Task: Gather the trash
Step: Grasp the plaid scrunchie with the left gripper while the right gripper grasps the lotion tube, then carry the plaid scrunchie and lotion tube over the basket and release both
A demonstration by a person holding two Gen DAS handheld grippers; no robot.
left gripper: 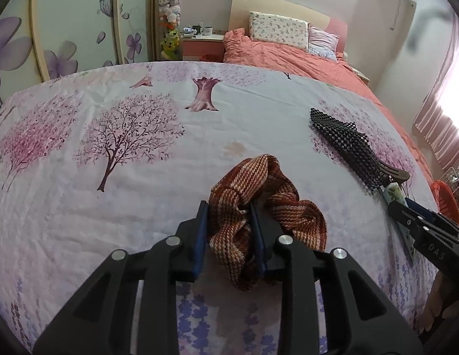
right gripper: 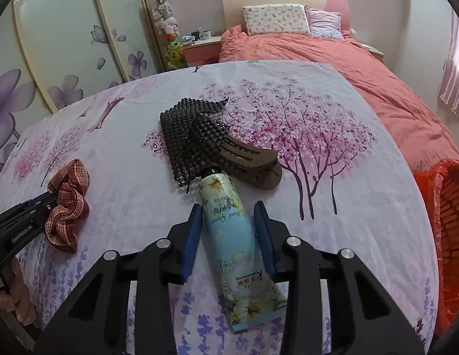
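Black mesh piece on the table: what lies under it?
The black mesh piece drapes over one end of a brown hair clip and the cap end of the hand cream tube. The cap itself and whatever else lies beneath are covered.

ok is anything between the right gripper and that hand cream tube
Nothing visible. The right gripper already has its jaws on either side of the hand cream tube, open. Only the tube's cap end is tucked under the black mesh mat, beyond the jaws.
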